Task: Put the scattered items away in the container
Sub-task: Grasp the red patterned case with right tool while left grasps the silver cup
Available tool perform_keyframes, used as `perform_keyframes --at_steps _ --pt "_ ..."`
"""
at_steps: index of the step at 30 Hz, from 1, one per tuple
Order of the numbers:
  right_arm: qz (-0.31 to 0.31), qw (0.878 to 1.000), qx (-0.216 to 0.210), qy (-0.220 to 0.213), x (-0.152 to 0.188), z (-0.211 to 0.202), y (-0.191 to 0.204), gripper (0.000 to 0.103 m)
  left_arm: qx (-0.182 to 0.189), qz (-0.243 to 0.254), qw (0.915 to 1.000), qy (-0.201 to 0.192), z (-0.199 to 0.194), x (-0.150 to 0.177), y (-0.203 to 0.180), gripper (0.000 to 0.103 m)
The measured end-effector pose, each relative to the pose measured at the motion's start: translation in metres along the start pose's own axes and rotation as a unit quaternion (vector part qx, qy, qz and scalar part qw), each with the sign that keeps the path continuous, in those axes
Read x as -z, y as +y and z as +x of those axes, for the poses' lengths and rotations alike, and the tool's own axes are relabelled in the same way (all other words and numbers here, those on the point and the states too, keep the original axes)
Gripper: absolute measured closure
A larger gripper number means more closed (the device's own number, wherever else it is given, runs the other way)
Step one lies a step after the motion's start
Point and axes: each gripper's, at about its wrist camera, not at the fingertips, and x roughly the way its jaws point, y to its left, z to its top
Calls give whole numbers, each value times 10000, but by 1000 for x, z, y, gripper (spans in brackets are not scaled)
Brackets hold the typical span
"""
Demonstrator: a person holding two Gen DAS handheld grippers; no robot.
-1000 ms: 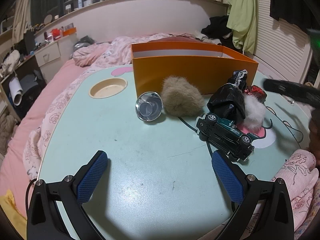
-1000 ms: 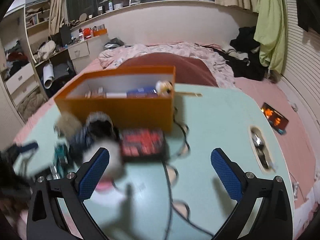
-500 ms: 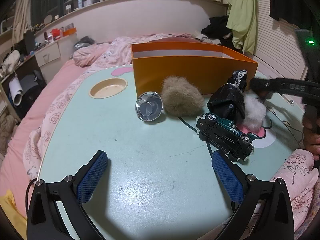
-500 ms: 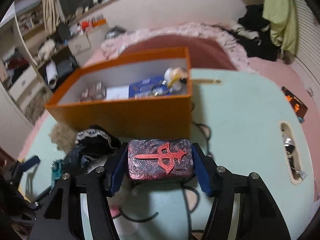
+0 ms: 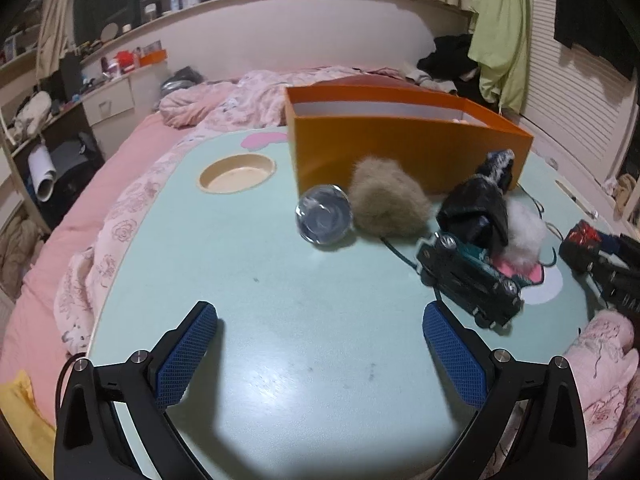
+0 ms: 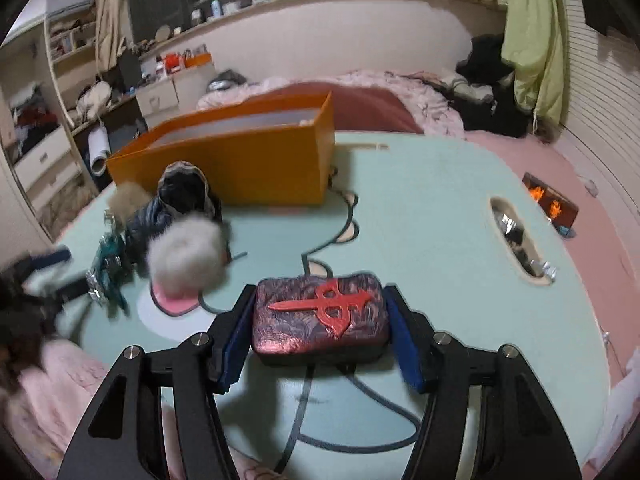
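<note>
Mint table [image 5: 280, 280] w/ orange box [image 5: 400, 152], glass ball [image 5: 324, 219], fur puffs, toy car [image 5: 468, 280].

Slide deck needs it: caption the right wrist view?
Right claw clamps a dark red embossed rectangular case above the mint-green table, orange box beyond.

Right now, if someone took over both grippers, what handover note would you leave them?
Right gripper: shut on the dark red case with the raised red emblem, held above the table, not yet in the orange box.
Left gripper: open, empty, hovering over bare table.
Still scattered in front of the box: glass ball, tan fluffy ball, black pouch, white pompom, dark toy car.
Done: case picked up; something pale shows at the box's far end, the rest of its inside is hidden.
Left: drop the case in, then the other five items.
</note>
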Motion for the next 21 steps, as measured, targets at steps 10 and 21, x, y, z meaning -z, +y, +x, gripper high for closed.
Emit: perform_keyframes --at_steps 10,21 --pt "-172 9998 -19 -26 2 0 5 42 -156 160 9997 100 15 -42 9 16" --pt "-173 9998 -23 -28 3 0 5 42 86 447 9981 423 37 -48 -2 78"
